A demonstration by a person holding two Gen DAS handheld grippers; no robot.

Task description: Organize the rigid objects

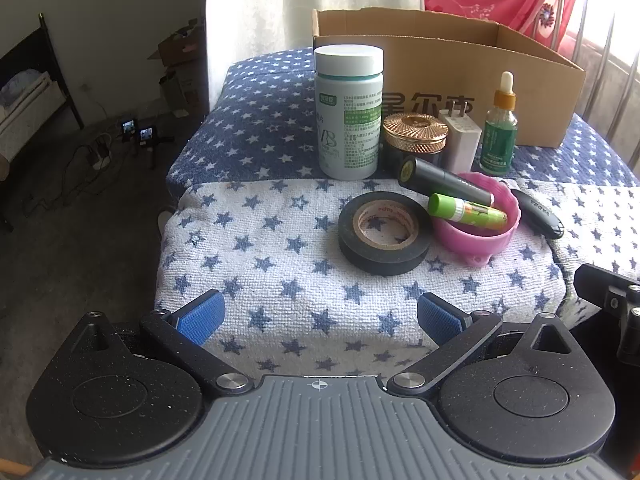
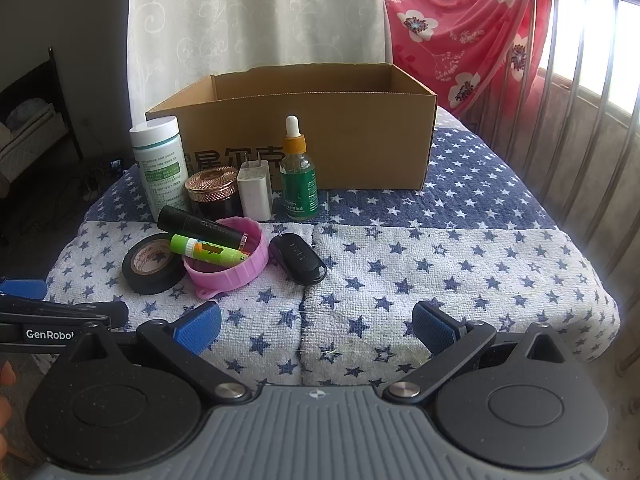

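Note:
On the star-patterned cloth [image 1: 280, 264] stand a white pill bottle [image 1: 349, 112], a copper-lidded jar [image 1: 414, 136], a white charger [image 1: 460, 140] and a green dropper bottle [image 1: 499, 128]. In front lie a black tape roll [image 1: 384, 232], a pink bowl [image 1: 478, 224] holding a black tube [image 1: 444, 181] and green glue stick [image 1: 466, 210], and a black key fob [image 1: 538, 214]. An open cardboard box [image 1: 440, 76] stands behind. My left gripper [image 1: 318, 318] is open and empty, short of the tape. My right gripper [image 2: 316, 322] is open and empty, near the key fob [image 2: 298, 258] and box [image 2: 304, 136].
The cloth-covered surface [image 2: 440, 264] ends at its front and side edges. A metal railing [image 2: 580, 120] and red floral cloth [image 2: 460, 28] are at the right, a curtain [image 2: 248, 16] behind. Cables and small devices [image 1: 136, 132] lie on the floor at the left.

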